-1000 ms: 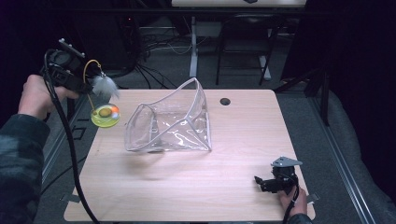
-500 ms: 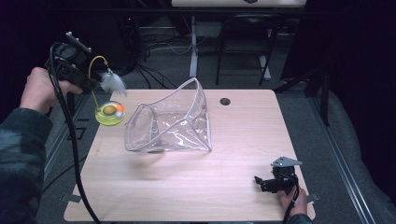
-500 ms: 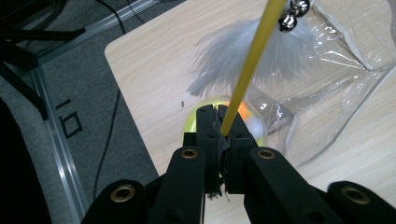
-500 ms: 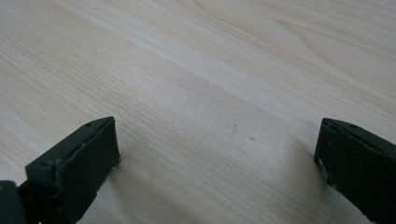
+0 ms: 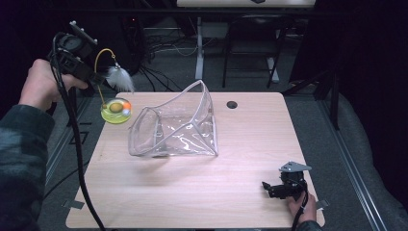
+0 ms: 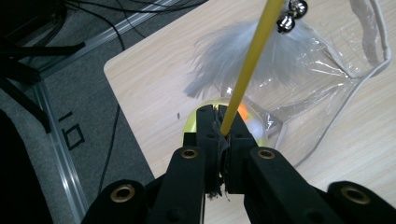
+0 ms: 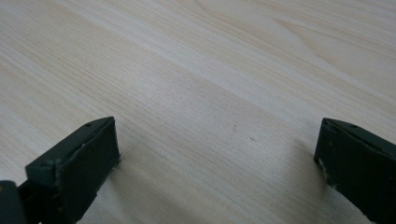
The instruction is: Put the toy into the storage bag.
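Pinching just the thin yellow wire (image 6: 247,60) of that feathered cat toy with the green ball base (image 5: 116,110) at the table's (image 5: 192,202) far-left corner, the left gripper (image 6: 219,123) could let it slip or swing. Right gripper's (image 5: 279,187) jaws sit spread, idle.

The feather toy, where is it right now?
High view, far left: the feather toy hangs from the left gripper over the table's back-left corner, beside the clear bag.

text: none legible | labels: none | brands: none | numbers: none
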Demonstrator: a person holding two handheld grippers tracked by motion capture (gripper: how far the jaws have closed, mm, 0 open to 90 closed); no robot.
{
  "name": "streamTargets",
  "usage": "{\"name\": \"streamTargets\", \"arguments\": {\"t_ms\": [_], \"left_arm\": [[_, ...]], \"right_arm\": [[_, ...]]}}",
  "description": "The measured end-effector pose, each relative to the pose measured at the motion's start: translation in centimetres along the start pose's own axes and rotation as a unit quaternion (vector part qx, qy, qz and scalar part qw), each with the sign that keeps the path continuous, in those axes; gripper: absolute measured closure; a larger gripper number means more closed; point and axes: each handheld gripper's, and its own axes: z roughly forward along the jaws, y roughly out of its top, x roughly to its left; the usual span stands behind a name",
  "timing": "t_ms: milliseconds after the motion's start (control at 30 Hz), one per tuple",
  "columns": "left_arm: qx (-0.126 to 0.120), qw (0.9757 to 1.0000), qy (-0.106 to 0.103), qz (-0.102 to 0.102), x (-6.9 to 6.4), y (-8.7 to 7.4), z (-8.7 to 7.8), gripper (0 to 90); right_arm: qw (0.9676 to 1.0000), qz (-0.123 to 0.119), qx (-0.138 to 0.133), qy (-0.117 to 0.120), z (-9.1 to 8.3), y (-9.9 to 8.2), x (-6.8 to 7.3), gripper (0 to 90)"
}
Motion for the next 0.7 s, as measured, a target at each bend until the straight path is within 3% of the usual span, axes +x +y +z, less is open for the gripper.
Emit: {"name": "streamTargets", "arguments": {"t_ms": [533,700], "left_arm": [[0.005,0.9995,-0.017,0.027,-1.8,1.5,0.3,87.8],[-0.002,0.999,-0.032,0.032,-2.4,1.7,0.5,87.8]], "right_arm": [[1.0,0.0,0.0,-0.001,0.0,0.0,0.0,0.0],[1.0,0.0,0.0,0.0,0.0,0.0,0.0,0.0]]}}
